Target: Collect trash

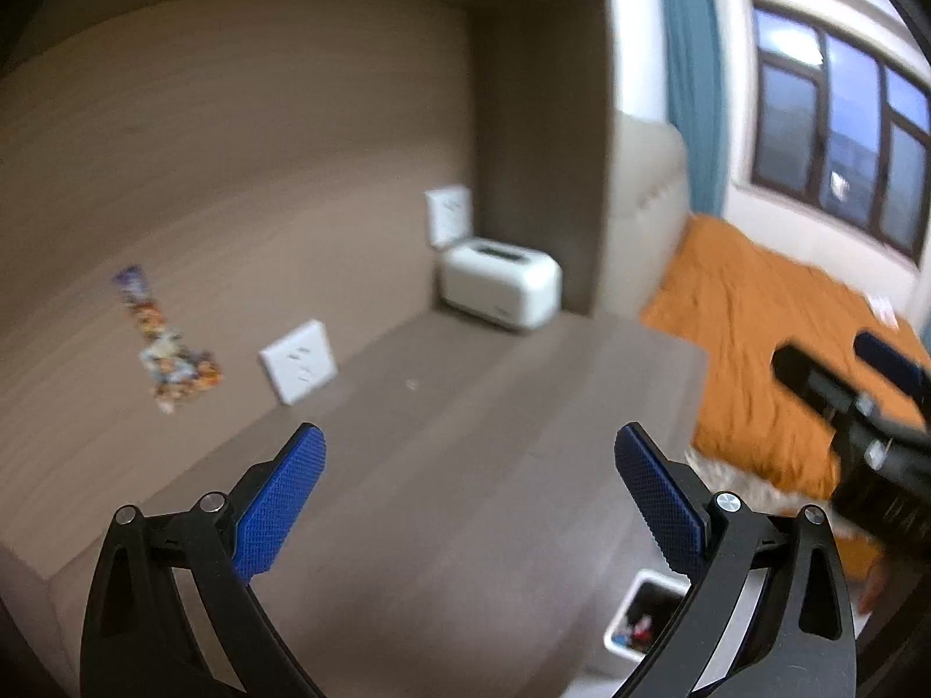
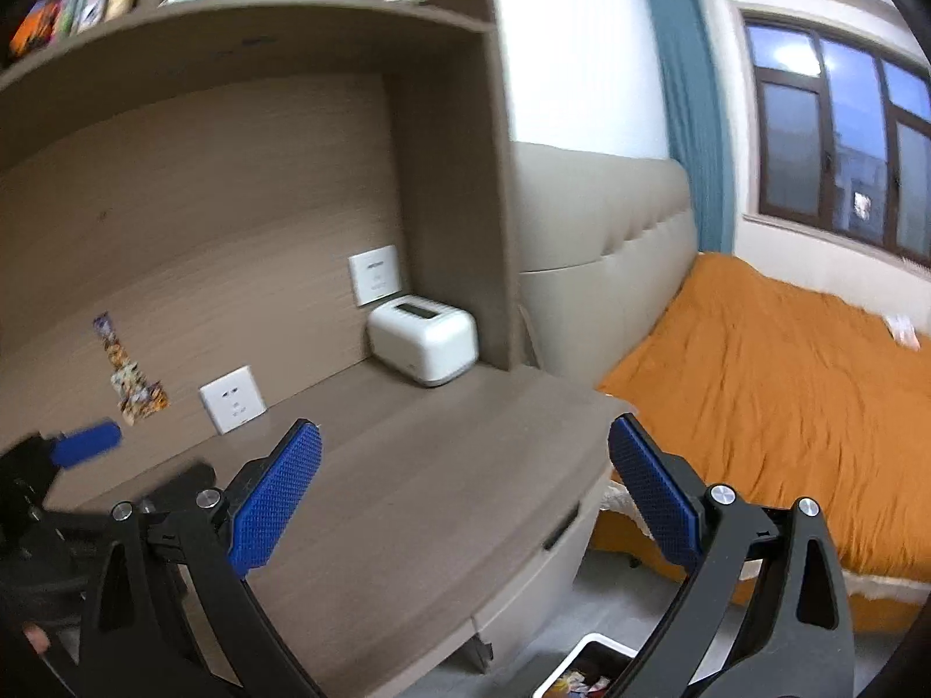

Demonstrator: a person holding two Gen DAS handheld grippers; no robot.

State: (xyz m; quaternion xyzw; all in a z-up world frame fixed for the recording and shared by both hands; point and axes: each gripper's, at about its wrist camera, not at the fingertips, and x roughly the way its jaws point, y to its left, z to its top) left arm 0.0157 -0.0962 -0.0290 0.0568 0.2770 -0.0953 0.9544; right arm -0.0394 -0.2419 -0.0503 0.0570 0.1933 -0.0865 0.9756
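Note:
My left gripper is open and empty, held above the brown desk top. My right gripper is open and empty above the desk's right part. A white trash bin with colourful wrappers inside stands on the floor beside the desk; it also shows in the right wrist view. A tiny pale scrap lies on the desk. The right gripper shows at the right edge of the left wrist view; the left gripper shows at the left of the right wrist view.
A white box-shaped device sits in the desk's back corner. Wall sockets and a colourful sticker strip are on the back panel. A bed with an orange cover lies to the right. Shelves hang above.

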